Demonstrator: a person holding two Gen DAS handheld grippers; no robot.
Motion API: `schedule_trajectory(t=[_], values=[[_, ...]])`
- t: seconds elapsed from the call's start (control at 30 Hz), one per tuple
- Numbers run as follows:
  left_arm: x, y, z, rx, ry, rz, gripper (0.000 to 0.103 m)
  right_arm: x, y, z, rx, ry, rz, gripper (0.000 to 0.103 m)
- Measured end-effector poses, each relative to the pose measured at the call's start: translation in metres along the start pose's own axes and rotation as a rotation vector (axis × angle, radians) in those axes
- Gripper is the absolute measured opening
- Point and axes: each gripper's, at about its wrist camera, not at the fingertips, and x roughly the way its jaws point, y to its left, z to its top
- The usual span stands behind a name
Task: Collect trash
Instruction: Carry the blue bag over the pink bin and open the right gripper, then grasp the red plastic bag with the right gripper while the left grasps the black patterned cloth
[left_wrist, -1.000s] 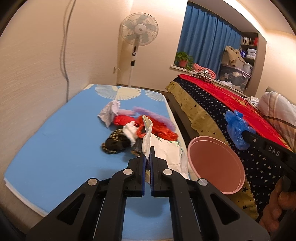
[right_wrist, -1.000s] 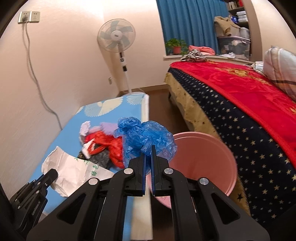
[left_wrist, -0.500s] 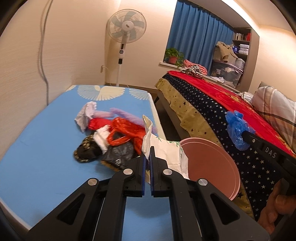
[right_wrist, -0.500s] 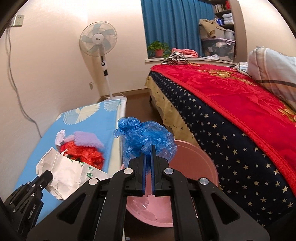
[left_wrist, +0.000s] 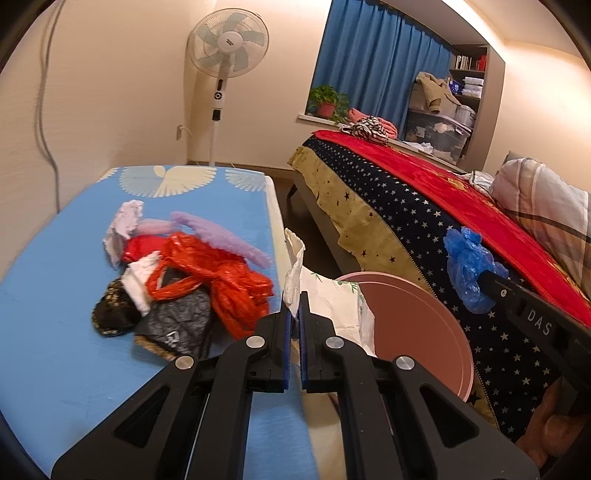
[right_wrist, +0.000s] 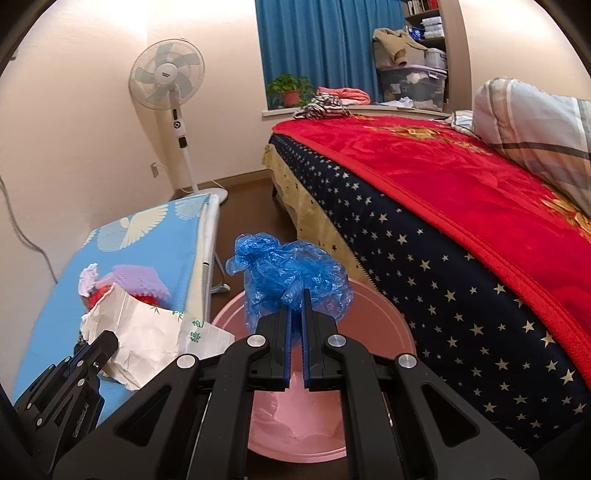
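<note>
My left gripper (left_wrist: 294, 300) is shut on a crumpled white paper bag (left_wrist: 332, 302), held at the right edge of the blue mat beside the pink bin (left_wrist: 417, 325). In the right wrist view the same paper bag (right_wrist: 147, 332) hangs left of the pink bin (right_wrist: 384, 325), with the left gripper (right_wrist: 107, 341) at the lower left. My right gripper (right_wrist: 295, 299) is shut on a crumpled blue plastic bag (right_wrist: 291, 277) held above the bin's opening. That blue plastic bag (left_wrist: 467, 269) shows at the right in the left wrist view.
More litter lies on the blue mat (left_wrist: 55, 332): a red plastic bag (left_wrist: 221, 280), a dark wrapper (left_wrist: 177, 325), purple foam (left_wrist: 221, 236) and white paper (left_wrist: 123, 229). A bed with a red and starred blanket (right_wrist: 461, 206) fills the right. A standing fan (left_wrist: 225, 55) stands by the wall.
Both grippers have swung right with their loads. The paper bag has come closer to the bin's rim, and the blue bag now hangs over the bin's opening.
</note>
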Motion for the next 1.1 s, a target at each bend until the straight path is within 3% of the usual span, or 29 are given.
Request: schedule_trajectory(t=[0.27, 0.33, 0.4, 0.47, 0.73, 1.1], values=[[0.023, -0.009, -0.001, 0.005, 0.057, -0.068, 0.004, 0.011, -0.004, -0.003, -0.001, 0.018, -0.048, 0.006], [0.028, -0.010, -0.002, 0.001, 0.077, -0.082, 0.015, 0.013, -0.004, -0.003, -0.006, 0.022, -0.062, 0.015], [0.030, -0.009, -0.004, -0.004, 0.082, -0.085, 0.030, 0.015, -0.006, -0.003, 0.004, 0.029, -0.068, 0.043], [0.030, -0.006, -0.004, -0.015, 0.085, -0.085, 0.035, 0.015, -0.007, -0.004, 0.014, 0.026, -0.087, 0.052], [0.021, 0.003, -0.009, -0.009, 0.085, -0.070, 0.035, 0.012, -0.004, -0.007, 0.010, 0.029, -0.086, 0.052], [-0.015, 0.039, -0.011, -0.025, 0.037, -0.013, 0.035, -0.002, 0.024, -0.015, -0.029, -0.005, 0.005, 0.052]])
